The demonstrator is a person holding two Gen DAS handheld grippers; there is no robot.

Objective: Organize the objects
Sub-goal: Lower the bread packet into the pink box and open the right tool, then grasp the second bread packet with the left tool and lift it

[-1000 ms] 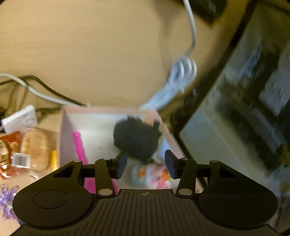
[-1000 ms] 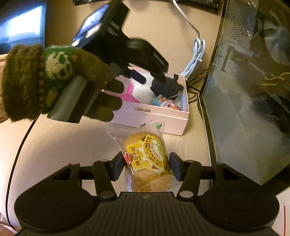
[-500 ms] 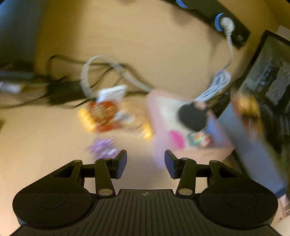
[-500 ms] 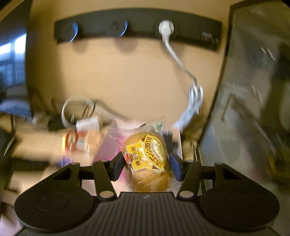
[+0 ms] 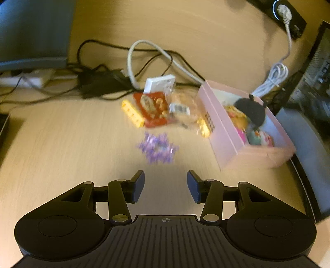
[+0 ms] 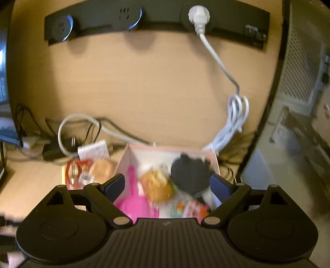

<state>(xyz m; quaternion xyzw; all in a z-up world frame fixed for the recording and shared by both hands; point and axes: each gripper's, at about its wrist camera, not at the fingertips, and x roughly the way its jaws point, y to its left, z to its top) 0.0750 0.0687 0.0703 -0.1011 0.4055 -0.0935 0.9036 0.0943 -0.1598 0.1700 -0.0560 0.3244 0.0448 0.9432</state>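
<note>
Well, the pink box (image 6: 123, 158) sits on the wooden desk (image 5: 61, 144) beside the glass-sided computer case (image 5: 309, 99), and it is getting full: from the right wrist view, going left to right, it holds a bright pink item (image 6: 136, 198), the wrapped bun (image 6: 158, 186) lying loose in the middle, and a black plush toy (image 6: 189, 171) at the right, with a small colourful packet (image 6: 189, 208) in the near corner. The left wrist view shows what that one hides or only half shows: things outside the box, among them a purple spiky toy (image 5: 157, 147) on the bare desk, a yellow block (image 5: 133, 113), a red snack packet (image 5: 152, 107), a white carton (image 5: 159, 83) and another wrapped pastry (image 5: 183, 105) just left of the box wall. Only the right view shows the black socket strip (image 6: 156, 16) on the wall with a white plug (image 6: 198, 13). The left gripper (image 5: 165, 184) points down at the desk near the purple toy, jaws partly apart and empty. The right gripper (image 6: 168, 182) hangs over the box, jaws opening wide, the bun below them, clear of both pads.
</note>
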